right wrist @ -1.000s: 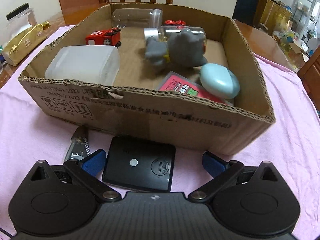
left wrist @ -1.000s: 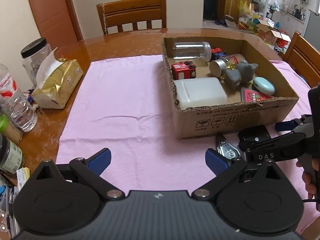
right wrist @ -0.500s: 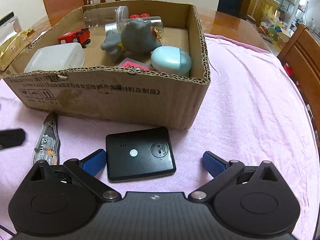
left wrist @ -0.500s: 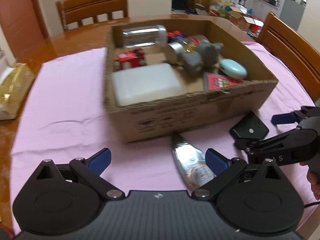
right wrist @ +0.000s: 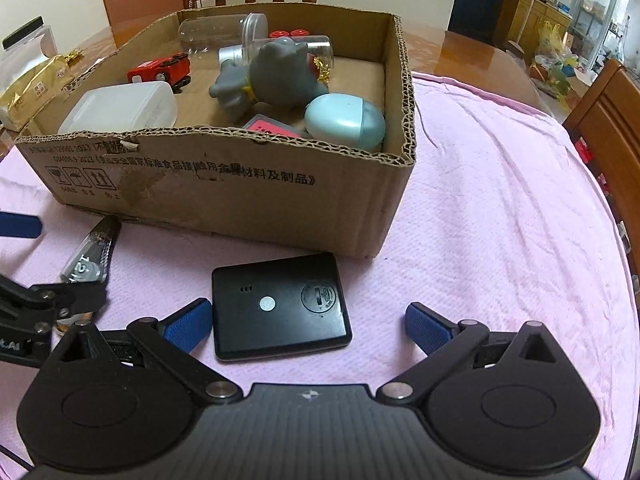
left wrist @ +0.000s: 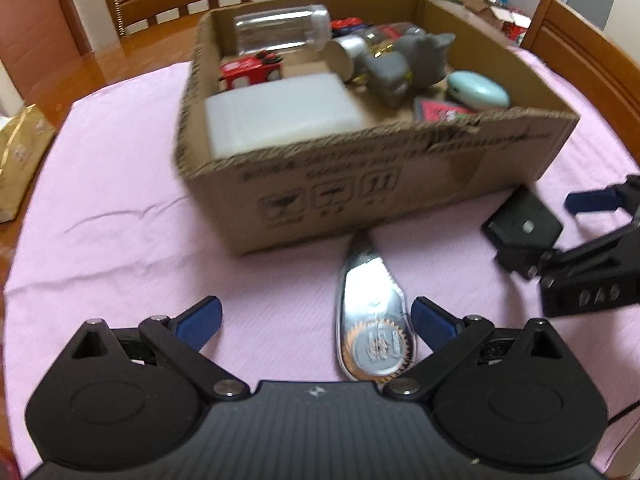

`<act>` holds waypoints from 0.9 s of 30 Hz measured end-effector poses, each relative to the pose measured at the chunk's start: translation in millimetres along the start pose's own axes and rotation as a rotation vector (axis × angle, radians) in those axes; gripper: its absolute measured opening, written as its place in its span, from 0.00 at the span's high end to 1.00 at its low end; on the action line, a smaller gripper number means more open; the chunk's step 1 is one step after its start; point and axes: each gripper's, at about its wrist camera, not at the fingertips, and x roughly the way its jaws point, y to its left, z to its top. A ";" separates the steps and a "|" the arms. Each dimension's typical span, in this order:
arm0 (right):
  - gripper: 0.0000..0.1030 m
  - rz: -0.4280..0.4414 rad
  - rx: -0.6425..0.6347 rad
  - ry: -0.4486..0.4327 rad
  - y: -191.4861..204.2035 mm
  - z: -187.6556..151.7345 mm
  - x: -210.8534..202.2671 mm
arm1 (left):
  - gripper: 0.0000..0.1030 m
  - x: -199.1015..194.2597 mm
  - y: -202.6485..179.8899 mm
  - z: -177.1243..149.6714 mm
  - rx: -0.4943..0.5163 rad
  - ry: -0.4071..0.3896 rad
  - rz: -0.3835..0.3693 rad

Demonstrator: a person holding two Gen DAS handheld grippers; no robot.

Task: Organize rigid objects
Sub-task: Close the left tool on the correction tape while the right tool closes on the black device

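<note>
Tape dispenser (left wrist: 374, 320), near end hidden under wide-spread left tool (left wrist: 316, 320); right tool (right wrist: 308, 324) equally wide.

A brown box (right wrist: 224, 196) with black print sits on a plain pink cloth (right wrist: 500, 220). Inside: red car (right wrist: 160, 70), grey toy (right wrist: 276, 76), pale blue egg (right wrist: 344, 120) at 3 o'clock (white tub (right wrist: 120, 108) at 9). The gripper pads (right wrist: 188, 322) are blue.

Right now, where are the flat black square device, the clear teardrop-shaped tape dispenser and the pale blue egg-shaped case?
Flat black square device (right wrist: 280, 306), right wrist view, top face.
Clear teardrop-shaped tape dispenser (left wrist: 370, 312), left wrist view, body.
Pale blue egg-shaped case (right wrist: 344, 122), right wrist view, side.
</note>
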 end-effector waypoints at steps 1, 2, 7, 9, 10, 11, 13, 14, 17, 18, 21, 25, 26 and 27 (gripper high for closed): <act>0.00 0.000 0.000 -0.001 -0.2 -0.4 -0.1 | 0.03 -1.2 3.1 -2.4 0.000 0.002 0.008; 0.00 0.000 0.000 0.000 -0.1 -0.2 0.2 | 0.03 -1.8 6.2 -4.5 -0.004 0.007 0.015; 0.00 0.000 -0.001 0.002 -0.3 -0.6 0.2 | 0.02 -2.8 25.8 -12.5 -0.038 0.019 0.052; 0.00 0.000 0.000 0.003 -0.4 -0.4 0.3 | 0.01 -2.2 34.1 -12.8 -0.061 0.019 0.064; 0.00 0.000 0.000 0.004 -0.3 -0.5 0.3 | 0.01 -1.9 37.5 -12.4 -0.065 0.018 0.075; 0.00 0.000 0.000 0.006 -0.3 -0.2 0.5 | 0.01 -1.8 40.1 -12.2 -0.065 0.017 0.090; 0.00 0.001 -0.002 0.007 -0.1 0.0 0.6 | 0.01 -2.4 46.0 -11.9 -0.069 0.013 0.126; 0.00 0.002 -0.003 0.007 -0.1 0.1 0.7 | 0.01 -2.8 48.8 -11.7 -0.078 0.015 0.142; 0.00 0.001 -0.001 0.006 -0.1 0.0 1.0 | 0.02 -6.3 50.8 -11.1 -0.110 0.022 0.155; 0.00 0.000 0.001 0.005 -0.1 0.1 0.9 | 0.02 -8.4 48.6 -10.8 -0.120 0.021 0.137; 0.00 -0.002 0.004 0.003 0.4 -0.3 0.8 | 0.02 -10.0 36.5 -10.3 -0.136 0.016 0.058; 0.00 -0.001 0.002 -0.004 0.2 -2.6 -0.1 | 0.02 2.7 25.2 -7.9 -0.160 0.038 0.054; 0.00 -0.001 0.002 -0.006 0.0 -3.1 -0.4 | 0.02 3.4 23.5 -7.6 -0.173 0.027 0.058; 0.00 -0.001 0.002 -0.008 -0.1 -3.6 -0.6 | 0.02 4.0 22.4 -6.3 -0.185 0.017 0.055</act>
